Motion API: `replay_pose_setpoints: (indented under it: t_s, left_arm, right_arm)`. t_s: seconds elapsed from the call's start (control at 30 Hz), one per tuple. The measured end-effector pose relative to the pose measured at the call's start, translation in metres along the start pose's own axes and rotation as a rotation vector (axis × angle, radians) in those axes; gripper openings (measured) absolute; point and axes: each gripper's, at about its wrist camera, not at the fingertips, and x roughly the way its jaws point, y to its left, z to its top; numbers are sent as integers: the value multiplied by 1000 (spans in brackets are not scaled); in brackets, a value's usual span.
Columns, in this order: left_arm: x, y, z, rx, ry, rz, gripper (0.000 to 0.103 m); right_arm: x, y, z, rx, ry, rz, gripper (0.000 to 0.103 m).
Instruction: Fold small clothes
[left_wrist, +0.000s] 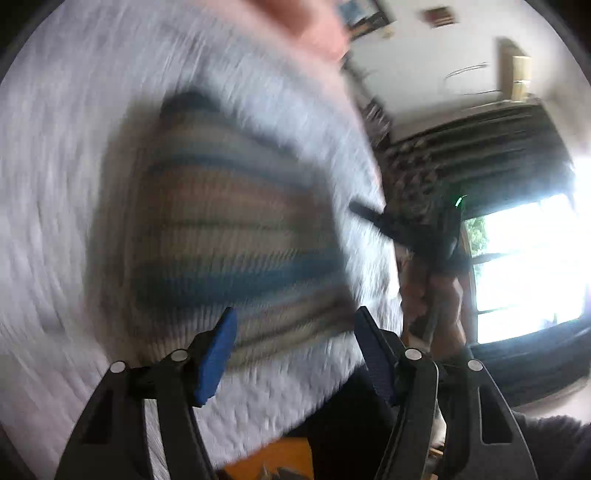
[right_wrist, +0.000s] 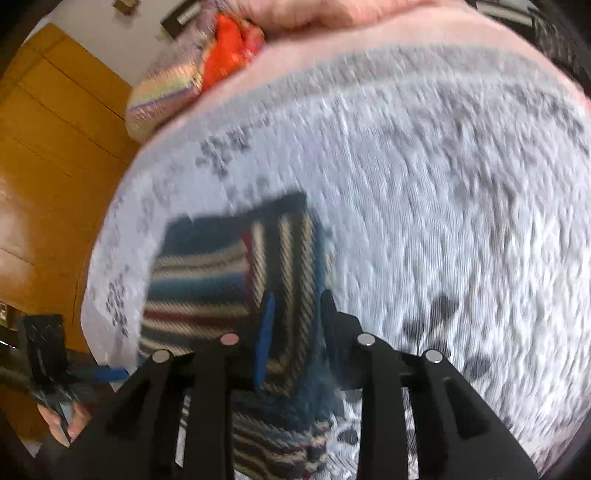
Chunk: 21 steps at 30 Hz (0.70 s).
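striped garment (right_wrist: 229, 273) lies folded on the white quilt (right_wrist: 424, 206), dead ahead of my right gripper (right_wrist: 295, 317) and slightly to its left. its stripes run two ways, so one flap looks laid over the body. right is clearly nearer: the cloth runs between and under its fingers, jaws narrowed but with a gap, can't tell if they pinch it. left gripper (left_wrist: 295, 350) hangs back from the garment (left_wrist: 229, 236), jaws spread wide, holding nothing. heavy blur. spare clothes pile (right_wrist: 192, 81) sits beyond the garment at the quilt's far edge.
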Motion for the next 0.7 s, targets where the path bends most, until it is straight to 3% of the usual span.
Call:
replay_pose_setpoints:
  t_s: [0.13, 0.17, 0.2, 0.27, 0.37, 0.47, 0.53, 0.6, 0.7]
  left_arm:
    - [11, 15, 51, -35, -54, 30, 69]
    - [21, 23, 63, -36, -53, 88, 69]
    - [34, 35, 72, -42, -29, 154, 69]
    - [54, 59, 81, -103, 29, 180, 65]
    - [52, 49, 84, -60, 51, 204, 65]
    - [28, 18, 77, 11, 15, 129, 65]
    - [27, 1, 62, 75, 21, 128, 65]
    - [40, 4, 54, 89, 75, 177, 65]
    - [68, 22, 43, 123, 139, 322, 64]
  right_arm:
    - [47, 15, 19, -46, 84, -16, 26]
    - [63, 15, 23, -45, 107, -41, 22]
    - [79, 13, 26, -47, 137, -78, 17]
    - [92, 7, 27, -31, 160, -86, 17]
    - [74, 21, 29, -71, 145, -75, 20]
    - [39, 30, 13, -99, 128, -35, 23]
    - [30, 44, -11, -139, 156, -13, 23]
    - [40, 49, -32, -173, 208, -51, 22]
    - [61, 50, -49, -221, 218, -132, 18]
